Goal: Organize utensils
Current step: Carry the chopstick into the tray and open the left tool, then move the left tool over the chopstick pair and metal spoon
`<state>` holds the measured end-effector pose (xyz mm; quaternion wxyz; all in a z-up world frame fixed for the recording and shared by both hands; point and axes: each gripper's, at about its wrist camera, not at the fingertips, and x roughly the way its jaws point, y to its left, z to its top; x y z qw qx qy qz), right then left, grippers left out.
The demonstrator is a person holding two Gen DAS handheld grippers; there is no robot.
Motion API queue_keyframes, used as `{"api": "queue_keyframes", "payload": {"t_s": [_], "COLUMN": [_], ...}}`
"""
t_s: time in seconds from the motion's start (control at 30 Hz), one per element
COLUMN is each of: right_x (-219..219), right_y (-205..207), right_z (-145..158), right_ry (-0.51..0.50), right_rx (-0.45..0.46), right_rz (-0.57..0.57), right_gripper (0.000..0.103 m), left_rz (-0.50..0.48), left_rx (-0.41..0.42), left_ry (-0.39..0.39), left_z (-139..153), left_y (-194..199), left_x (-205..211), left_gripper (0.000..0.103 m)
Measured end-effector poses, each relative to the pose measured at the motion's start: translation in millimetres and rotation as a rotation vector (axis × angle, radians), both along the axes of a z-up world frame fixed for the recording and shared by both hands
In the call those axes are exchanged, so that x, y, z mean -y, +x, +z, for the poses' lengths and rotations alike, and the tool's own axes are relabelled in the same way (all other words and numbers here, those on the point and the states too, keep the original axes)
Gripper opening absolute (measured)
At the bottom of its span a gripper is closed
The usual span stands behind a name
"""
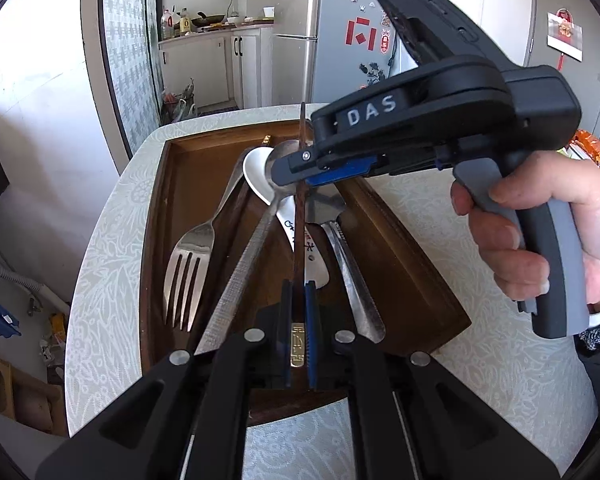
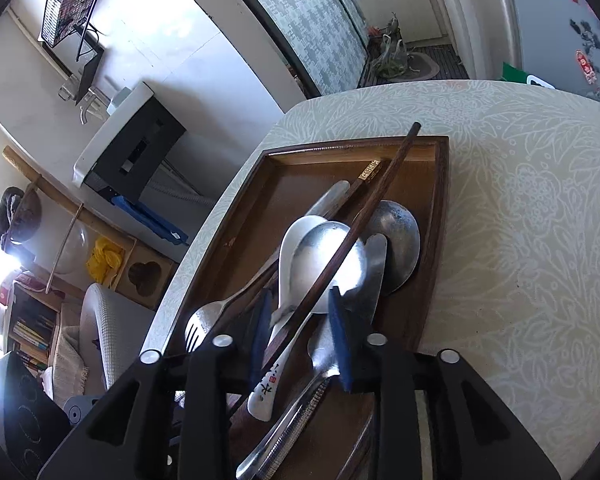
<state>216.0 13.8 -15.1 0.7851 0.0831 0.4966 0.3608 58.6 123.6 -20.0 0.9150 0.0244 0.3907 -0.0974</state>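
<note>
holding one dark wooden chopstick [image 1: 299, 216] by its brass-capped end, my left gripper [image 1: 299, 304] is pressed together on it over the wooden tray [image 1: 412, 256]. my right gripper [image 2: 300, 320] stands spread, its pads either side of the same chopstick and not touching it. under it lie a white ceramic spoon [image 2: 290, 268], a steel spoon [image 2: 328, 264], a ladle-like steel spoon [image 2: 396, 236], a fork [image 2: 200, 328] and a second chopstick [image 2: 364, 180], all jumbled in the tray. to do this well i'd keep the left pinch firm, hold the stick level, and lower it alongside its mate, clear of the spoon bowls.
</note>
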Motion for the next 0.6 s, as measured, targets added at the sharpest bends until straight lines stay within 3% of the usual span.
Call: {"api": "queue_keyframes", "payload": {"t_s": [0.03, 0.2, 0.27, 0.33, 0.4, 0.5, 0.6], "right_x": [2, 30, 49, 74, 102, 144, 184], "right_y": [-1, -10, -15, -19, -22, -28, -32], "right_z": [3, 18, 27, 37, 46, 53, 54], "right_ry": [0.003, 0.029, 0.044, 0.056, 0.062, 0.058, 0.062], "right_rx": [0.003, 0.022, 0.041, 0.068, 0.099, 0.135, 0.156], "right_rz": [-0.003, -0.019, -0.031, -0.059, -0.092, -0.146, -0.204], "right_gripper": [0.056, 0.069, 0.071, 0.076, 0.078, 0.080, 0.080], "left_rz": [0.004, 0.018, 0.020, 0.008, 0.016, 0.017, -0.093], "left_rx": [-0.004, -0.012, -0.005, 0.016, 0.048, 0.092, 0.110], "left_ry": [0.004, 0.017, 0.019, 0.023, 0.034, 0.036, 0.000], "left_z": [-1, -3, -1, 3, 10, 22, 32], "left_y": [1, 3, 0, -5, -6, -12, -17], "left_x": [0, 1, 3, 7, 10, 18, 40], "left_gripper": [0.007, 0.010, 0.026, 0.051, 0.066, 0.080, 0.084]}}
